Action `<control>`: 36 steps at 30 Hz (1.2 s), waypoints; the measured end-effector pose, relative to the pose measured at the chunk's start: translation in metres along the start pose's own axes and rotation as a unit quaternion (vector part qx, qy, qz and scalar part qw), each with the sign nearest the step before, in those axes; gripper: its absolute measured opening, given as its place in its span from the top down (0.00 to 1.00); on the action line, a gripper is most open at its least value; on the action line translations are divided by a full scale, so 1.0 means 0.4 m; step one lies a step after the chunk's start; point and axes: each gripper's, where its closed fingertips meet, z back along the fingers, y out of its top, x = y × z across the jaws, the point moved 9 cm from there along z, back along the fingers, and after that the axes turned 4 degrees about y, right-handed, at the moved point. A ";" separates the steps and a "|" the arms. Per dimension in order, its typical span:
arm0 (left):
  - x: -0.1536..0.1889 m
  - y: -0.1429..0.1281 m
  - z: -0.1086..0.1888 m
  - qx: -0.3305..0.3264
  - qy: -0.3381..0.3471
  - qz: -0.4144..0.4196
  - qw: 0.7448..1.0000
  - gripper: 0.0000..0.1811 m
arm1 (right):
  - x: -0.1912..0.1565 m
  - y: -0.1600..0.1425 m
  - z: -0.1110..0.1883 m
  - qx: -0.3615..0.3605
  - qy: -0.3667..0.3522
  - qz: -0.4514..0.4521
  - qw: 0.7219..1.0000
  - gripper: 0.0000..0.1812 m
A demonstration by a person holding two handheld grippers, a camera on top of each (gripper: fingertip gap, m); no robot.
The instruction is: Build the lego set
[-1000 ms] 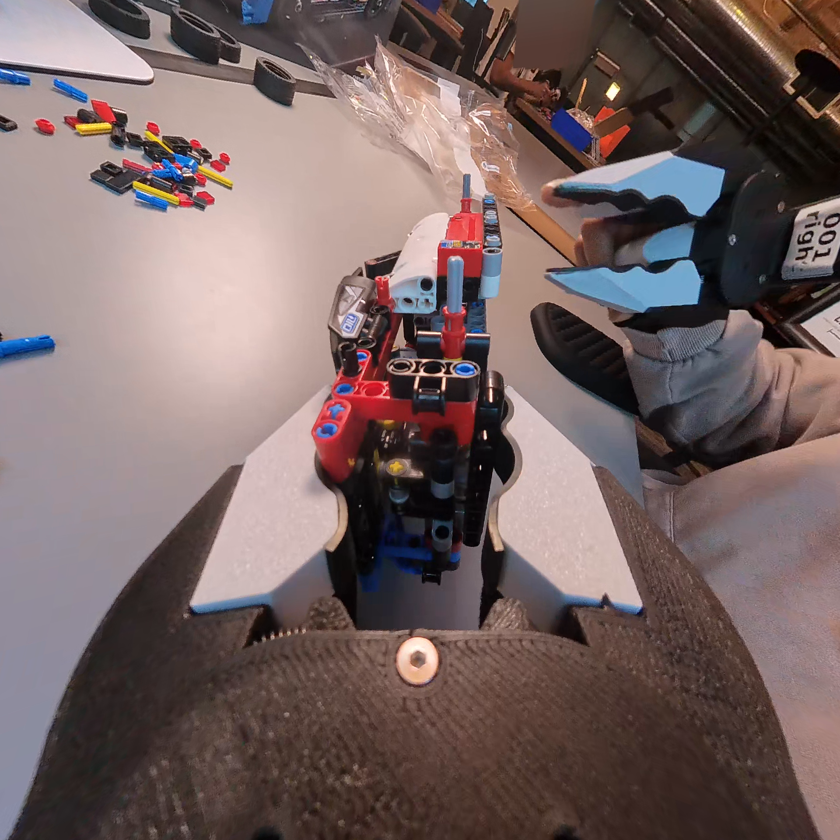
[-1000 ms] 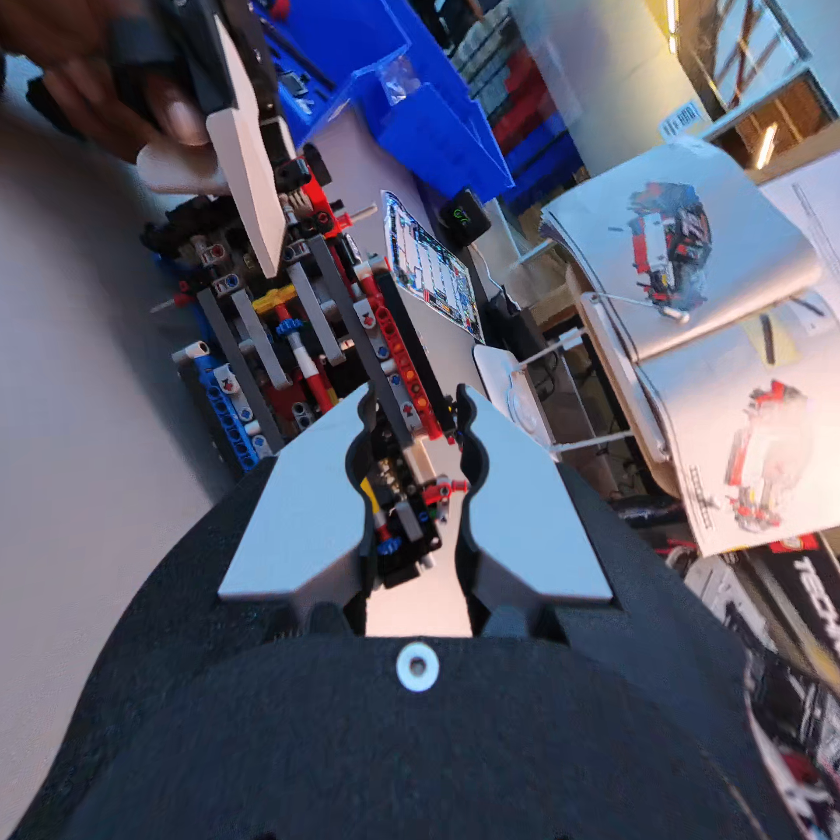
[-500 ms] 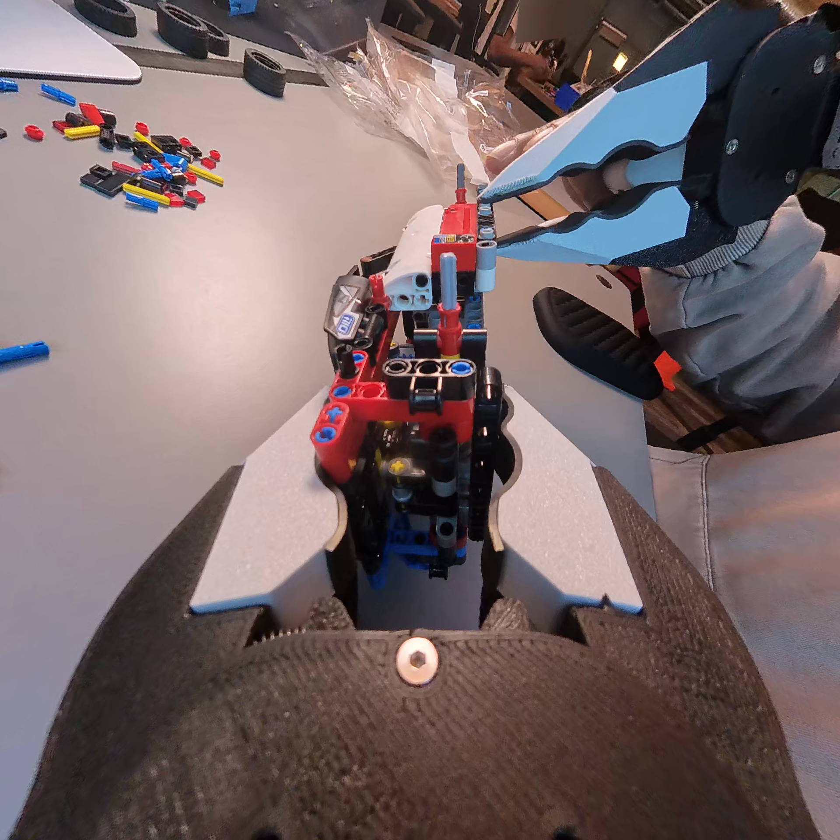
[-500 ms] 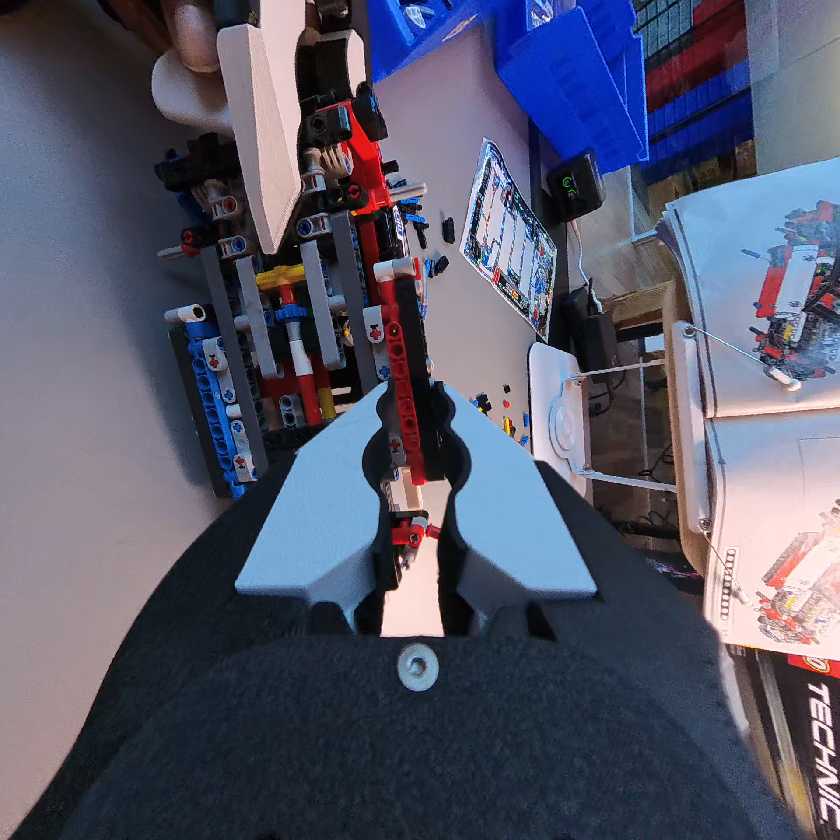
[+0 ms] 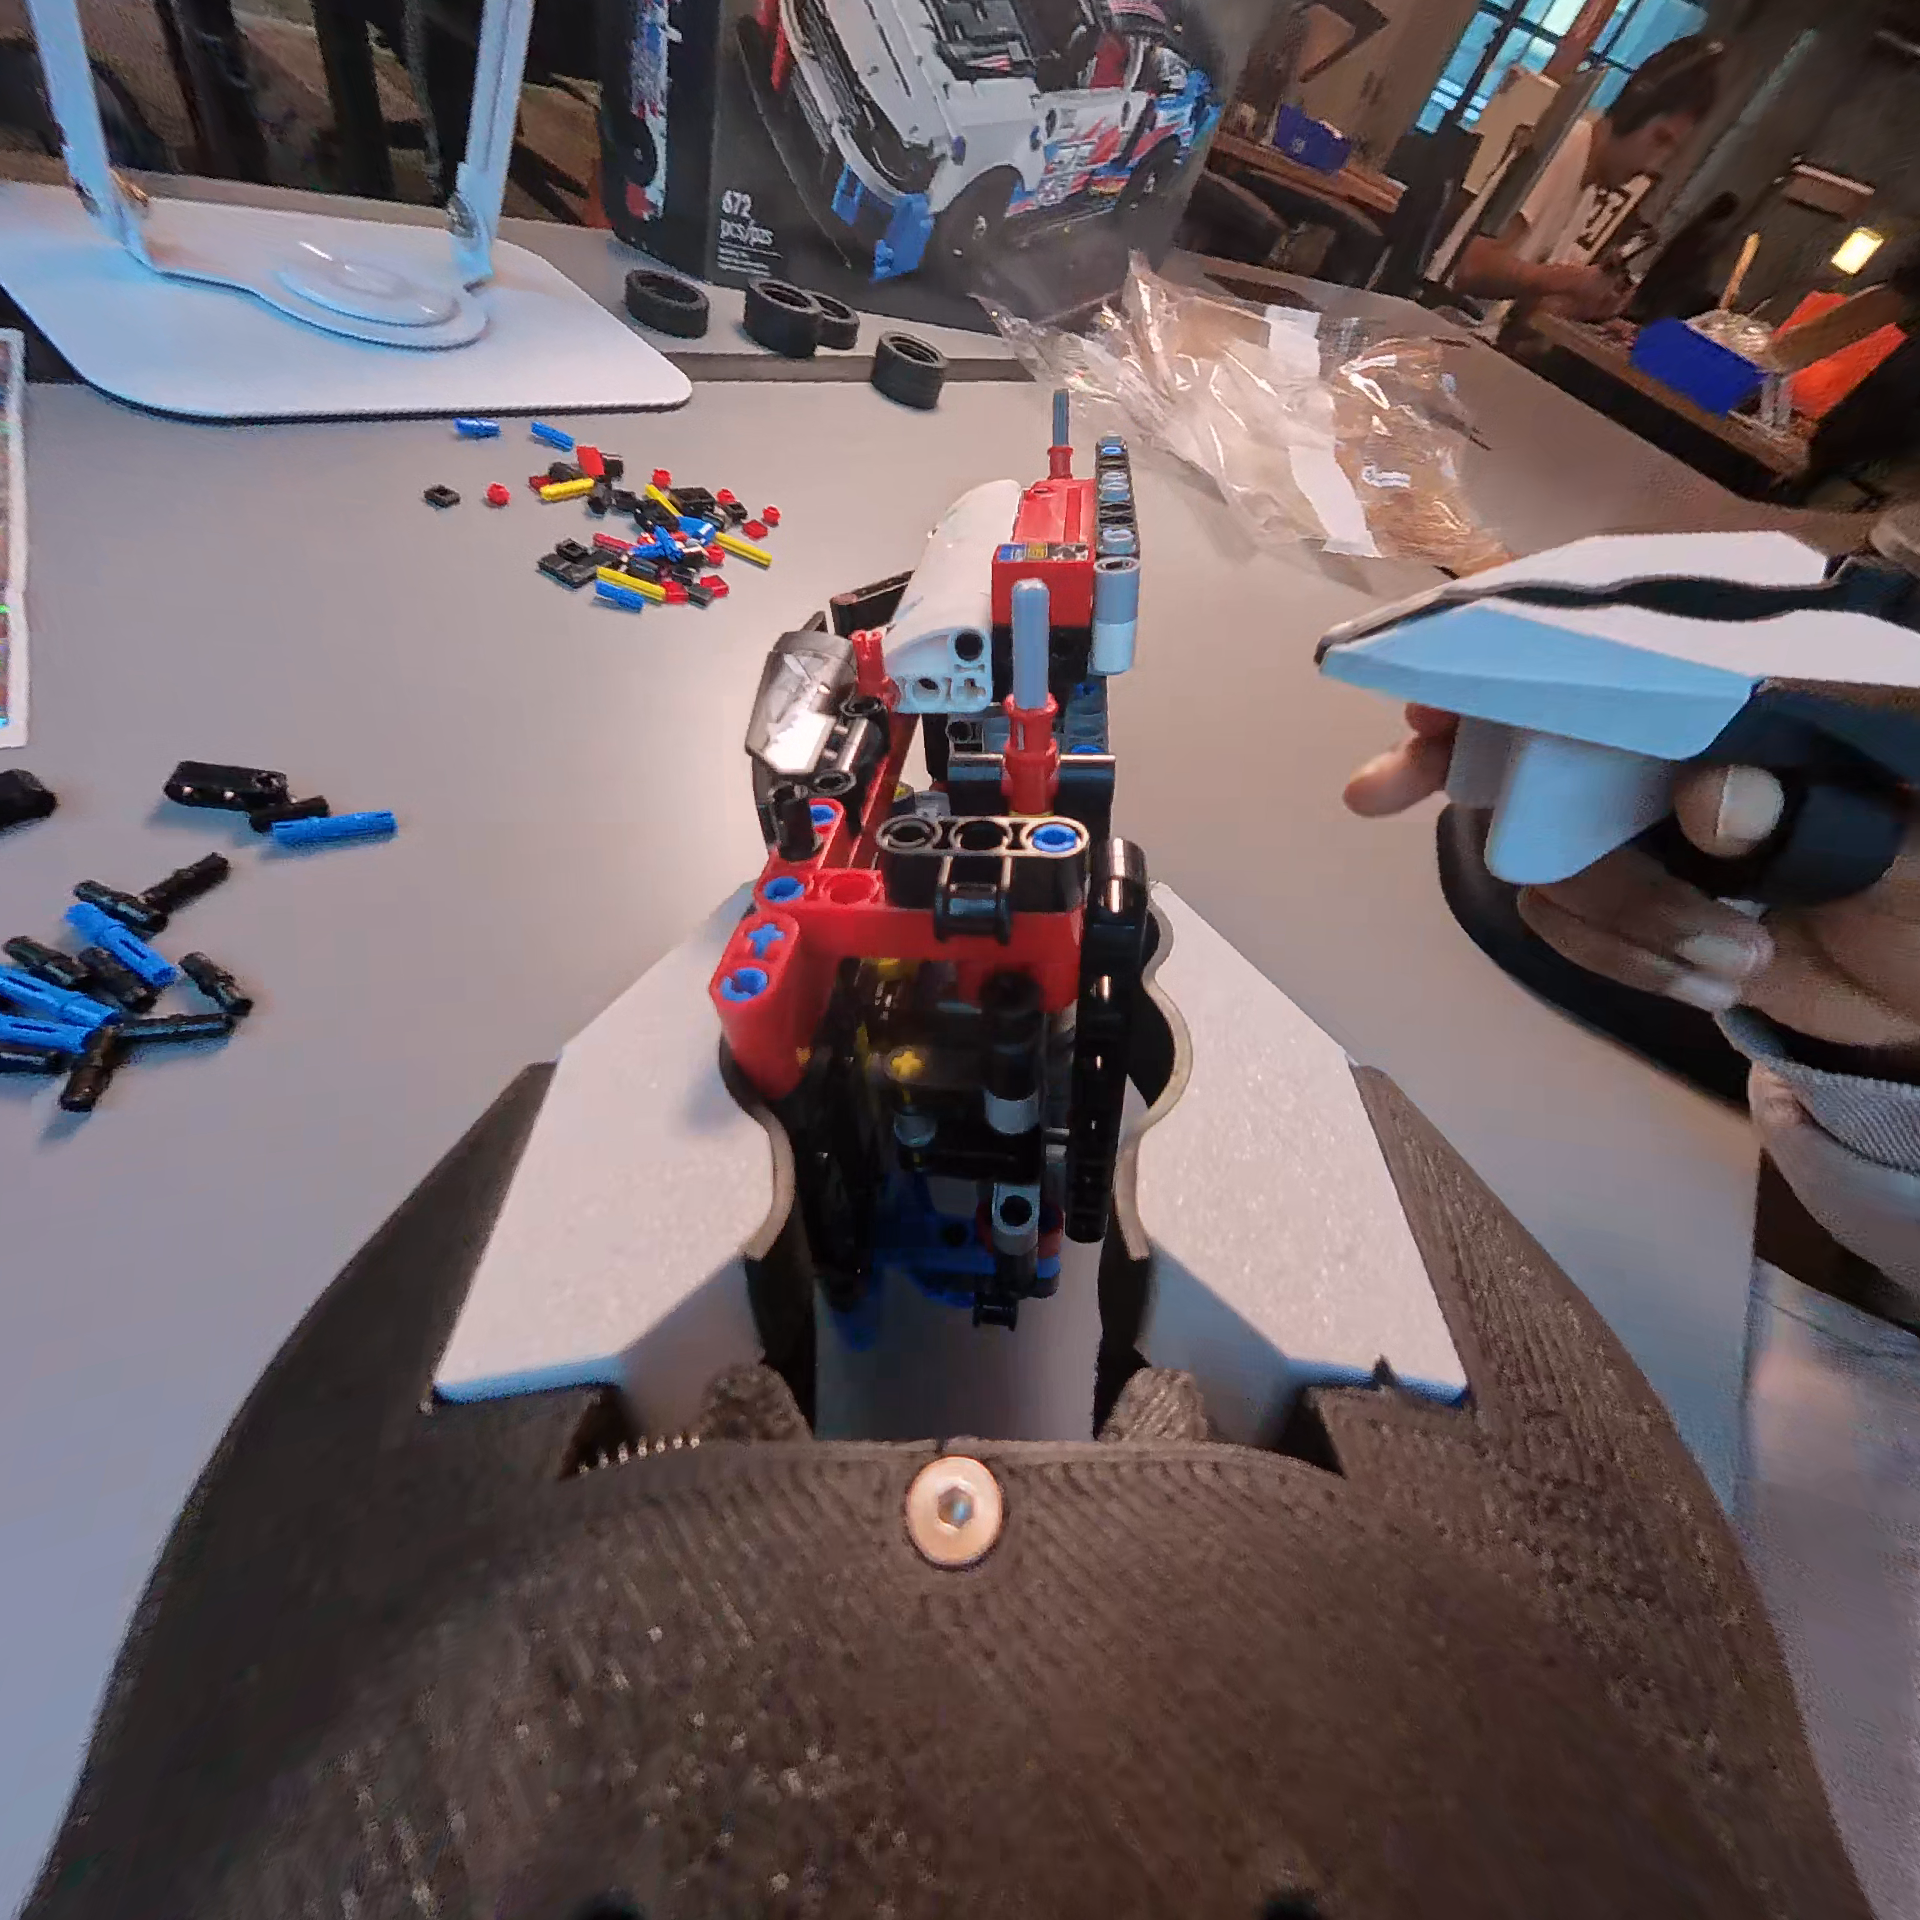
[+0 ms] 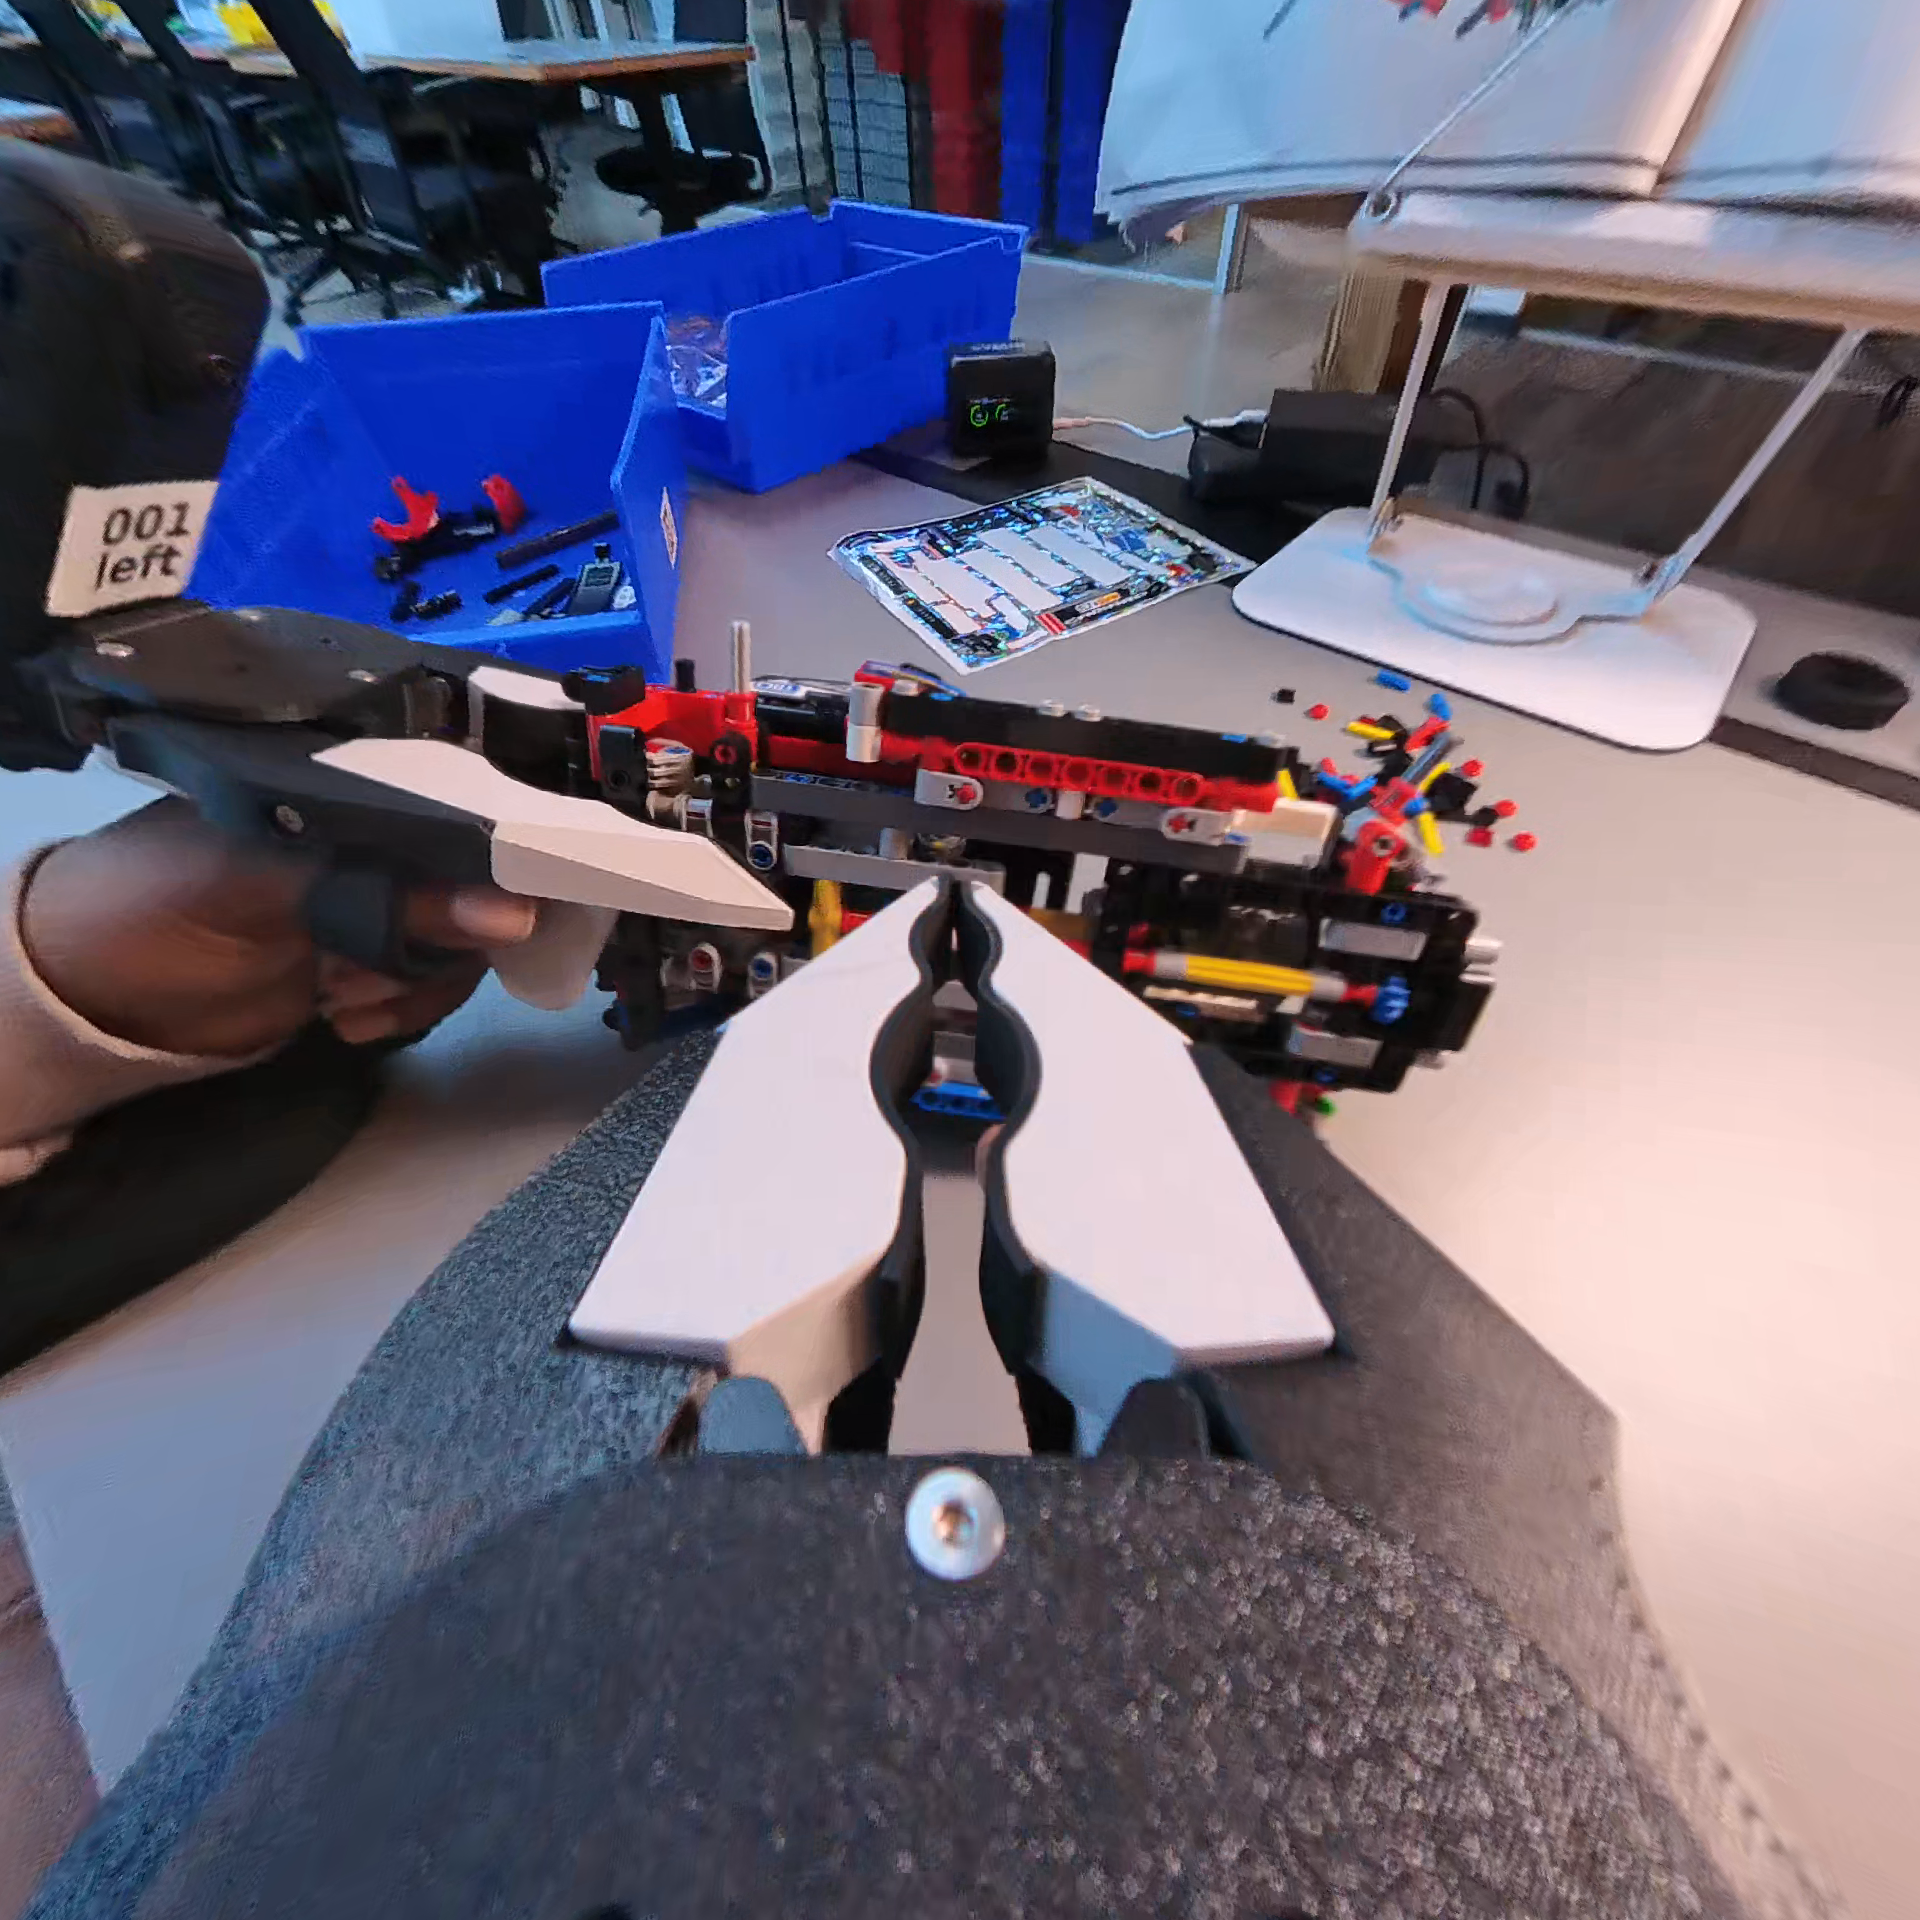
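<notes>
The right tongs (image 6: pixel 951 904) have let go of the model (image 5: pixel 966 935) and pulled back, tips together. The left tongs (image 5: pixel 956 1049) stay clamped on it; a fresh part likely comes next.

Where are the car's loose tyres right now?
In the left wrist view, four black tyres sit at the table's far edge, in front of the set's box and right of the white stand base.

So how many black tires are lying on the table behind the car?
4 in the left wrist view, in a row by the box: one on the left, two touching in the middle, one on the right. More may be hidden.
</notes>
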 end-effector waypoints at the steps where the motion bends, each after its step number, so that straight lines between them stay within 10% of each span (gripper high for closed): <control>1: 0.006 0.000 0.000 0.003 0.008 -0.005 1.000 0.65 | -0.008 -0.006 -0.012 -0.004 0.007 -0.016 1.000 1.00; 11: 0.026 0.009 -0.001 0.017 0.081 0.009 0.997 0.65 | -0.075 -0.080 -0.117 -0.086 -0.018 -0.020 0.996 1.00; 27: 0.043 0.014 0.011 0.022 0.096 -0.043 0.994 0.65 | 0.054 -0.025 -0.058 -0.092 -0.080 0.012 0.992 1.00; 31: 0.058 0.019 0.024 0.025 0.070 -0.205 0.976 0.64 | 0.106 -0.008 0.036 -0.005 -0.051 0.033 0.998 0.96; 36: 0.092 -0.002 0.033 0.051 0.025 -0.475 0.878 0.64 | 0.145 -0.027 0.143 -0.058 0.002 0.226 0.972 0.61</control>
